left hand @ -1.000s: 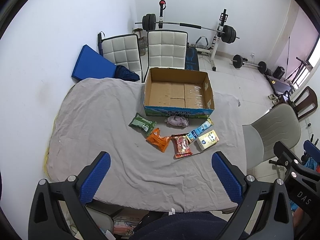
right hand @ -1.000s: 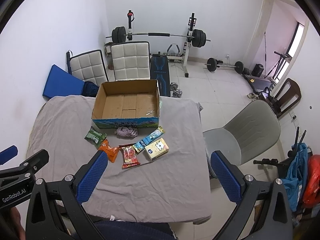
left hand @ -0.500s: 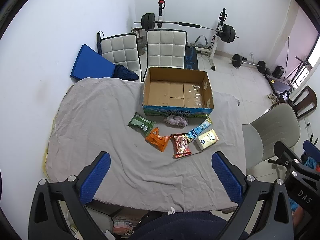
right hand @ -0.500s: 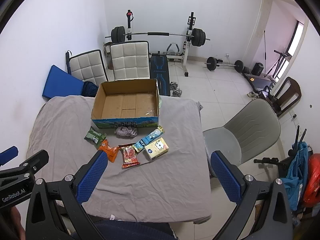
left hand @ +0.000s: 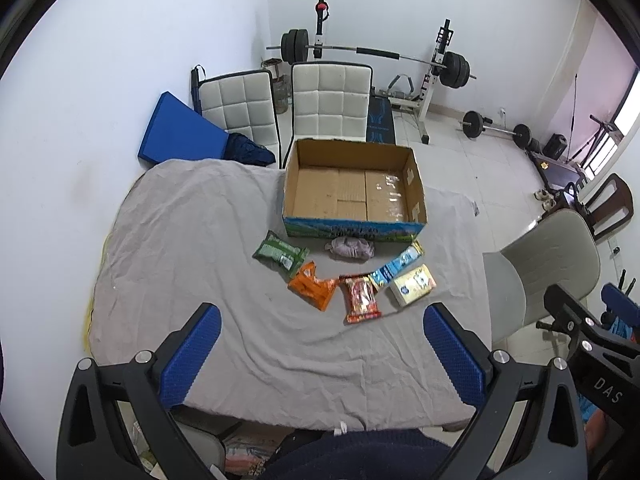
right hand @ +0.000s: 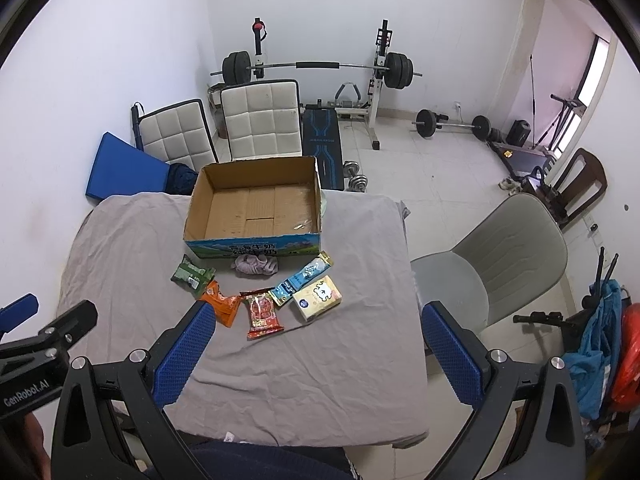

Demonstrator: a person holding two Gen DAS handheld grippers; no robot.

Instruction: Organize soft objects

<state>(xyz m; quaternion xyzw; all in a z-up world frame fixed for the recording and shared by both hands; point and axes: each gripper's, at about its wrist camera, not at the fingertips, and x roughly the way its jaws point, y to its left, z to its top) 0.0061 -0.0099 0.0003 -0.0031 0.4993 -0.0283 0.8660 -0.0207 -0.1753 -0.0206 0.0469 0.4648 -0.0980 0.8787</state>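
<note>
Beside the box [left hand: 352, 194], 6 packets; both claws gape.

A matt, wrinkled grey cloth [left hand: 192, 240] covers the table. The box [left hand: 352, 192] is plain brown cardboard inside, with a glossy printed front. The snack packets [left hand: 360, 298] are shiny plastic film. The gripper pads [right hand: 182, 356] are dimpled blue rubber on black plastic.

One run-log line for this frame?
left hand-held gripper open | right hand-held gripper open | cardboard box empty | six items untouched
</note>
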